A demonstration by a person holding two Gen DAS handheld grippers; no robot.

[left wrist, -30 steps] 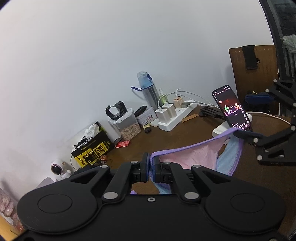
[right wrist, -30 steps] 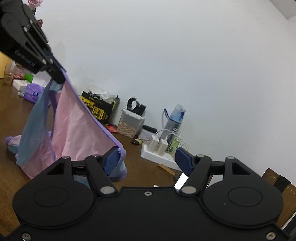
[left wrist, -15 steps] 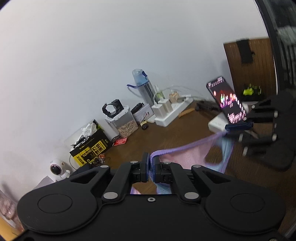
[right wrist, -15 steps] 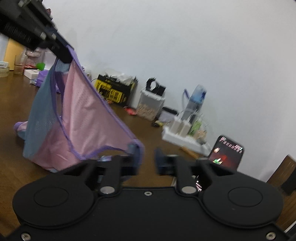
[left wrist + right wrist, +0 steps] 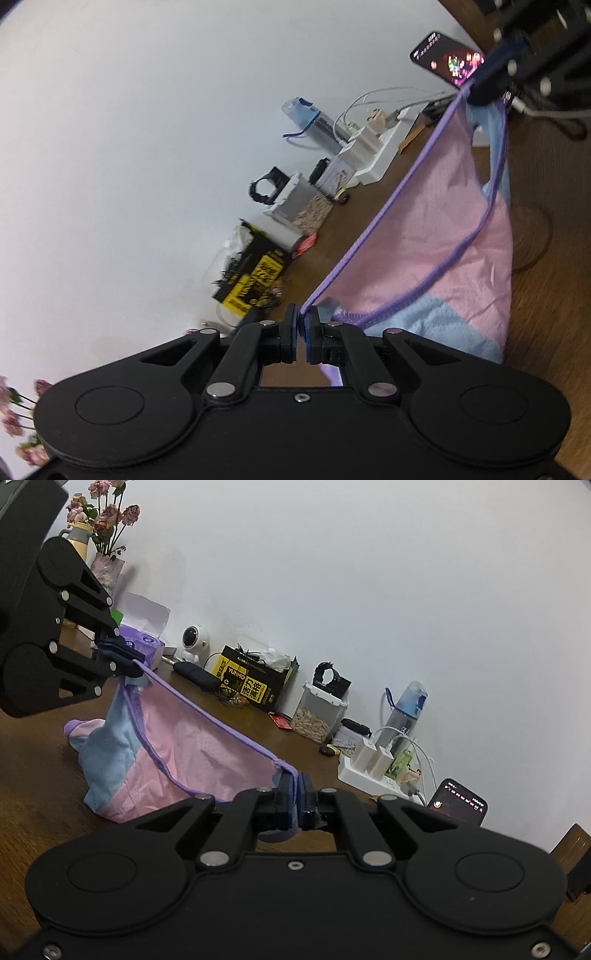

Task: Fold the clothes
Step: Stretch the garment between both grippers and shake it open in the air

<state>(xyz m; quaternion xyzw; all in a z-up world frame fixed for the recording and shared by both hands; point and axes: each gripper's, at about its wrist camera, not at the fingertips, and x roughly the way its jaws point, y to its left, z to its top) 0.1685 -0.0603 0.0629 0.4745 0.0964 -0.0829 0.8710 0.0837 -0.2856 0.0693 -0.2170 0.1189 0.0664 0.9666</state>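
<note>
Pink and pale-blue mesh garment with purple trim on brown table

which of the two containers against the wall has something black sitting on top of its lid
The clear lidded canister of pale grain, bearing a black watch; the blue water bottle carries nothing.

"yunmo", seemingly, on black box

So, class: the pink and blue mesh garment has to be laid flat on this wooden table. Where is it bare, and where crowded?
Bare wood lies in front of the hanging pink and blue mesh garment, toward the camera and left. The strip along the wall is crowded: black and yellow box, clear grain container, blue water bottle, white power strip, lit phone.
</note>
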